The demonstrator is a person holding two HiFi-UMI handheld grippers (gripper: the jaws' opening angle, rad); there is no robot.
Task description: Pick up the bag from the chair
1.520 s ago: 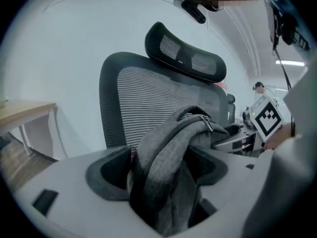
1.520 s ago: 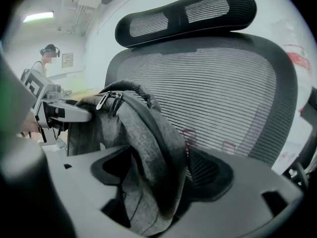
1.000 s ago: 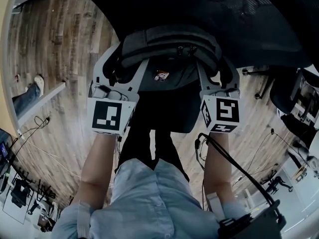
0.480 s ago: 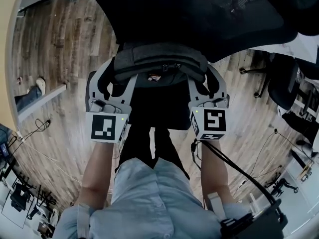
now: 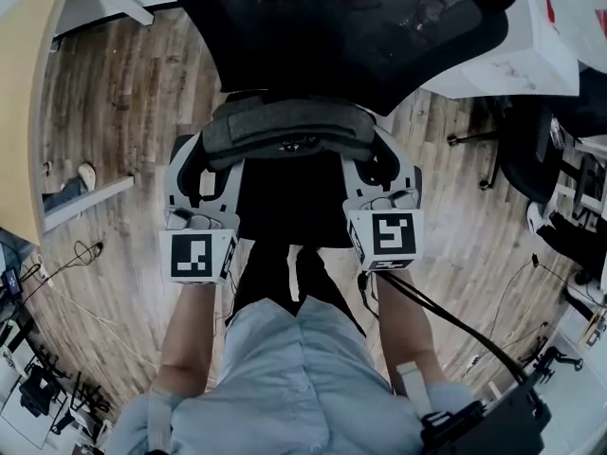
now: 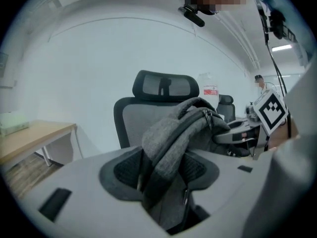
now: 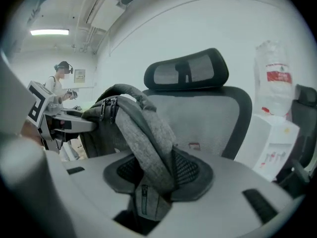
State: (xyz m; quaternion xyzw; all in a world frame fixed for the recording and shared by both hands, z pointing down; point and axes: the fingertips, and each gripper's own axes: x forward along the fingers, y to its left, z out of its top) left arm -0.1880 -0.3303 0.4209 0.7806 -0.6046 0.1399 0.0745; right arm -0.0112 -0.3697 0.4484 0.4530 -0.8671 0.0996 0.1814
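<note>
A grey backpack (image 5: 289, 131) hangs between my two grippers, above the black seat (image 5: 289, 202) of the mesh office chair (image 5: 351, 27). My left gripper (image 5: 211, 150) clamps its left end and my right gripper (image 5: 379, 148) its right end. In the left gripper view the bag's grey fabric (image 6: 171, 138) is pinched between the pads of the left gripper (image 6: 163, 171). The right gripper (image 7: 157, 172) pinches a fold of the bag (image 7: 143, 138) the same way. Both pairs of jaws have just been closing on the bag.
The chair's backrest and headrest (image 7: 185, 71) stand just beyond the bag. A wooden desk (image 6: 29, 133) is to the left, a water dispenser (image 7: 275, 83) and another black chair (image 5: 531, 150) to the right. Cables (image 5: 66, 254) lie on the wood floor. A person (image 7: 60, 83) stands far off.
Both grippers and the bag have risen and drawn back from the chair toward the person. The bag's front face with its small tag no longer shows.
</note>
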